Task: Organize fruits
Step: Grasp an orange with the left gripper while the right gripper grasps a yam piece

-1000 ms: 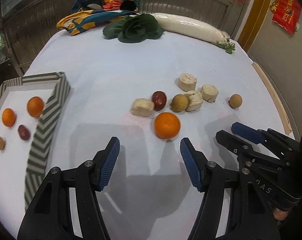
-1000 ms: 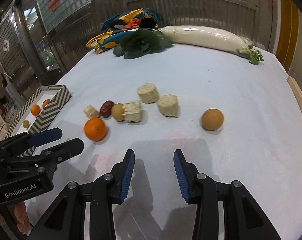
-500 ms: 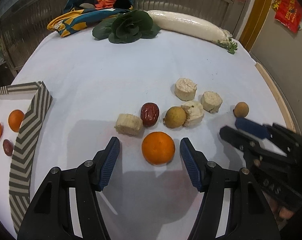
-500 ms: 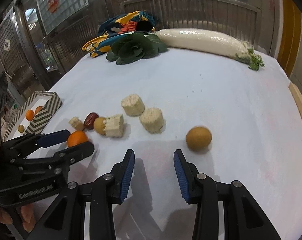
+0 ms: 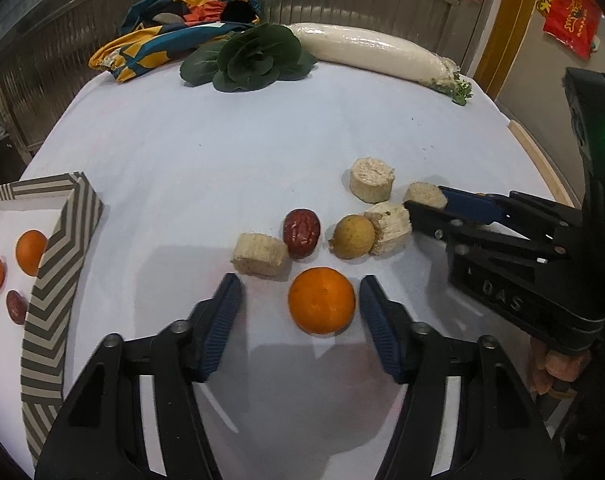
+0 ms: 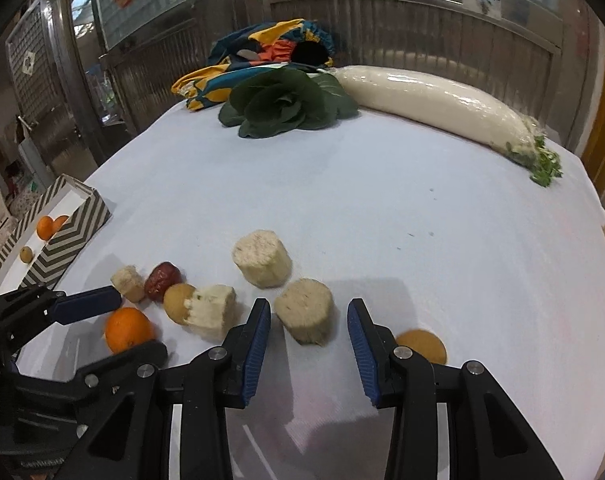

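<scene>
An orange lies on the white cloth between the open fingers of my left gripper, untouched; it also shows in the right wrist view. A red date and a tan round fruit lie just beyond it among several pale cut chunks. My right gripper is open around a pale chunk; another tan fruit lies just right of its right finger. The striped tray at the left holds two oranges, a date and a small tan fruit.
A leafy green vegetable, a long white radish and a colourful cloth lie at the table's far edge. The right gripper reaches in from the right in the left wrist view. The table's right edge is close.
My left gripper has moved forward, so the orange now sits between its fingers. My right gripper has moved forward and right; its fingers now flank a pale chunk, and the tan fruit is beside its right finger.
</scene>
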Tool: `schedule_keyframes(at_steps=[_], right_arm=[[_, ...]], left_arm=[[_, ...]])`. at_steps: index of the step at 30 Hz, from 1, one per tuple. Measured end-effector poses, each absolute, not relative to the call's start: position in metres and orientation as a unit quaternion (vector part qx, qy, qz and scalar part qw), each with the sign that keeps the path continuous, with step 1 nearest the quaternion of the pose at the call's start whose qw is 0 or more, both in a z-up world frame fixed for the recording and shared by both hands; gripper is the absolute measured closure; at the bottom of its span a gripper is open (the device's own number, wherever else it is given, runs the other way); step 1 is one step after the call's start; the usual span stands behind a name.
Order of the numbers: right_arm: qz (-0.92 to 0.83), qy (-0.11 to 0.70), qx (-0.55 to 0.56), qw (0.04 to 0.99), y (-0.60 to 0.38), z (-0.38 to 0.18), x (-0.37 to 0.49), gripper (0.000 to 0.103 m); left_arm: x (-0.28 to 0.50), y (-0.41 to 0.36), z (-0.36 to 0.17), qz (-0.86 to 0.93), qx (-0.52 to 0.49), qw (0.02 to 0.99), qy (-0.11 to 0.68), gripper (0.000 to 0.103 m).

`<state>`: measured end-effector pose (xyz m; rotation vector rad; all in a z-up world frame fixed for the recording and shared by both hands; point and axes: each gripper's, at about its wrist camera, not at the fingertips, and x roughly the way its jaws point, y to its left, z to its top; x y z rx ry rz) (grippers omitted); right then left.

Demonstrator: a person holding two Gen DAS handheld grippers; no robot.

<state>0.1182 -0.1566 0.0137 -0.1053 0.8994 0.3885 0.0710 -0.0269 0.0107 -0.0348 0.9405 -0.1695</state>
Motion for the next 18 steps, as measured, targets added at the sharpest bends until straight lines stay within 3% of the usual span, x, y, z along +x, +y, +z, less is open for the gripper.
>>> schedule_keyframes(at_steps=[2, 3, 18], right_arm=[[0.178, 0.429, -0.059, 0.884, -0.155, 0.014, 0.116, 0.075], [0.177, 0.43, -0.06, 0.883, -0.155, 0.014, 0.114, 0.075], [0.162, 0.385, -0.018, 0.909, -0.173, 0.048, 0.028, 0.075]], left_arm=[[0.069, -0.024, 0.011, -0.087, -0.022, 0.888, 0.452, 0.07], [0.068, -0.023, 0.011, -0.088, -0.023, 0.887, 0.452, 0.073], [0.029, -0.009, 0.022, -0.075, -0.023, 0.892, 0.446, 0.073]])
